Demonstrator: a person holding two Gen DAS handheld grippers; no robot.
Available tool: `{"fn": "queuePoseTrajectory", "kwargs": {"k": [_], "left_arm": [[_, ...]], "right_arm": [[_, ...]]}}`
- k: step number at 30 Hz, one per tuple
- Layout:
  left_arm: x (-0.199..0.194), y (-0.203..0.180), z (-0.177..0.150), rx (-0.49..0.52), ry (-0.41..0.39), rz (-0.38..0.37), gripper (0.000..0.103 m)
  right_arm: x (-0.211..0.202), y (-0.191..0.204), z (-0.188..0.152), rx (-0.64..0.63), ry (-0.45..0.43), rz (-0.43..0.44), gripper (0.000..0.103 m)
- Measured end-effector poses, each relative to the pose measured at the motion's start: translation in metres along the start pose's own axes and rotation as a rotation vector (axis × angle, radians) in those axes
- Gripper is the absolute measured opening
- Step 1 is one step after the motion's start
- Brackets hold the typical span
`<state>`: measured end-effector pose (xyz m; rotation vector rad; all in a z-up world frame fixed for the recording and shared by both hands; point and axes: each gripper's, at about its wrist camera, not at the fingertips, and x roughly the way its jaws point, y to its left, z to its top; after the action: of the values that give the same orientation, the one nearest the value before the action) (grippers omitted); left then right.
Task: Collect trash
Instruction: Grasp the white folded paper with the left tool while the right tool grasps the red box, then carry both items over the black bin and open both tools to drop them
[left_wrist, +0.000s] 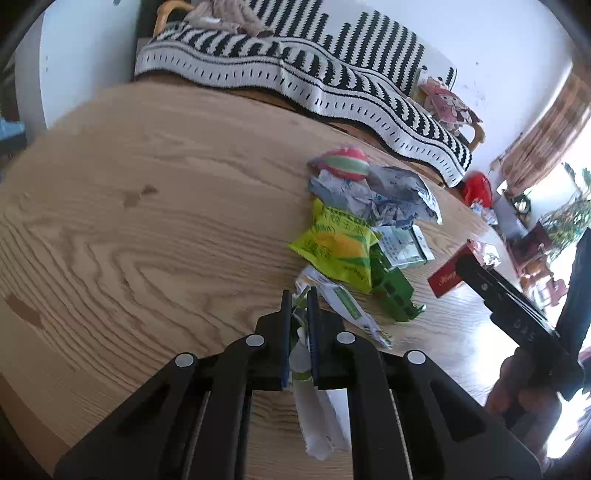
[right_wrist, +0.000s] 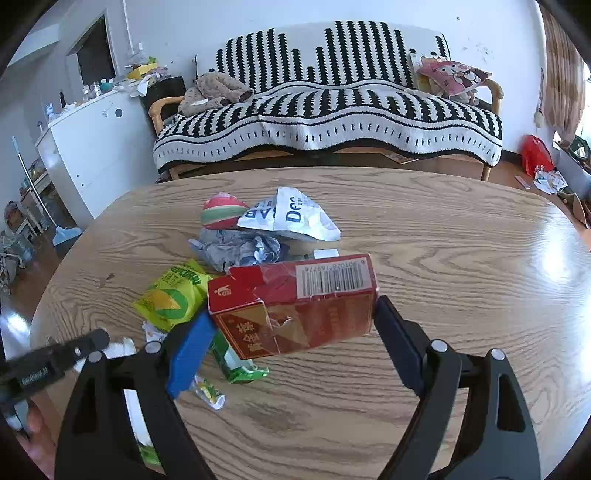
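Two grippers work a wooden table (left_wrist: 110, 221) strewn with litter: from the left wrist, the left gripper (left_wrist: 299, 325) is pinched tight on a white-and-green wrapper (left_wrist: 314, 417) at the near edge, the rest of the trash pile (left_wrist: 354, 229) lying toward the far right edge. From the right wrist, the right gripper (right_wrist: 291, 328) is clamped wide across a red carton (right_wrist: 295, 302), held clear above the tabletop near its middle. Both loads, it seems, should be lifted straight and carried level, grips unrelaxed, lest the limp wrapper slip.
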<state>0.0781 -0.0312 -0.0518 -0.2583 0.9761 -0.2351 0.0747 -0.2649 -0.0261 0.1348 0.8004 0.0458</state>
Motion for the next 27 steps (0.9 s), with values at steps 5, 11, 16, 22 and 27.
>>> {"fn": "queuePoseTrajectory", "kwargs": {"k": [5,11,16,22,27], "left_arm": [[-0.013,-0.003,-0.002,0.071,-0.021,0.013,0.007],[-0.048,0.002,-0.006,0.088,-0.074,-0.049,0.007],[-0.084,-0.002,-0.033,0.152,-0.113,-0.077,0.007],[-0.115,-0.015,-0.093,0.244,-0.110,-0.091,0.007],[-0.133,-0.028,-0.165,0.363,-0.085,-0.112,0.007]], "right_arm": [[-0.015,0.002,-0.007,0.024,0.006,0.018,0.083],[-0.057,0.010,-0.029,0.053,-0.004,0.046,0.083],[-0.099,0.028,-0.072,0.043,0.006,0.078,0.083],[-0.136,0.041,-0.141,0.044,0.065,0.099,0.083],[-0.156,0.050,-0.197,0.045,0.120,0.096,0.083]]}}
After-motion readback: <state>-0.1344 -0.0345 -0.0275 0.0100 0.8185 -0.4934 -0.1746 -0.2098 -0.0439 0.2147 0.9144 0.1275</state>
